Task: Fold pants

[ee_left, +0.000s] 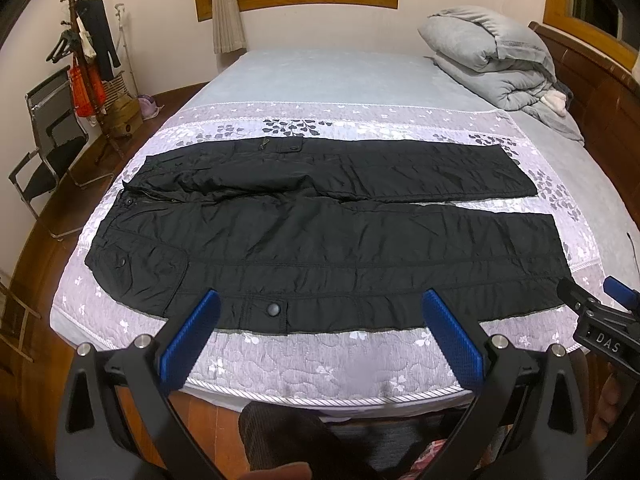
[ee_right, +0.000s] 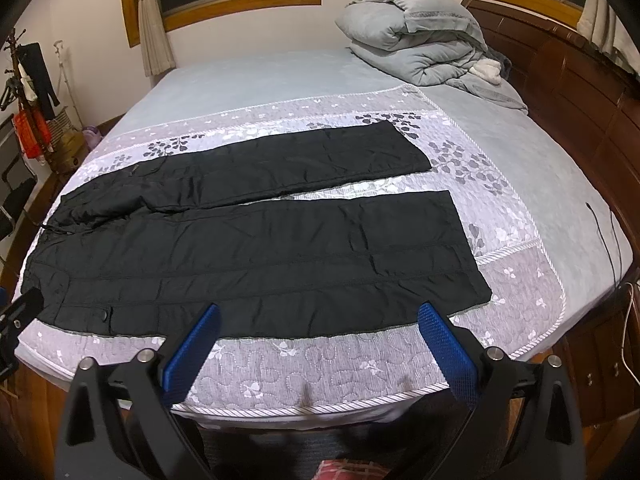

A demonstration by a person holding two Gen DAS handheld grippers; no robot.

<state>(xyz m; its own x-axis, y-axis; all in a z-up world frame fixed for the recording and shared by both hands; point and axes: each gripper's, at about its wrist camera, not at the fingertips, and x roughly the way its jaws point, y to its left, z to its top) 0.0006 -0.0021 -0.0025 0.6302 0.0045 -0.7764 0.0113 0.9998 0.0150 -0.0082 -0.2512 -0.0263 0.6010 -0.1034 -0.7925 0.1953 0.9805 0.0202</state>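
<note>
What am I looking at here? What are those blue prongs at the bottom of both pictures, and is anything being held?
There is no robot here: a person holds a two-finger gripper in each hand, and each tool has a wide-angle camera that looks along its fingers. One picture comes from the left gripper, the other from the right gripper; the blue prongs are their fingers. Both stand wide open and hold nothing. In the left view the right gripper also shows at the right edge. On the bed a pair of black pants lies spread flat on a flowered quilt, legs side by side, waist to the left, not yet folded. A bundled grey duvet lies at the far corner.
</note>
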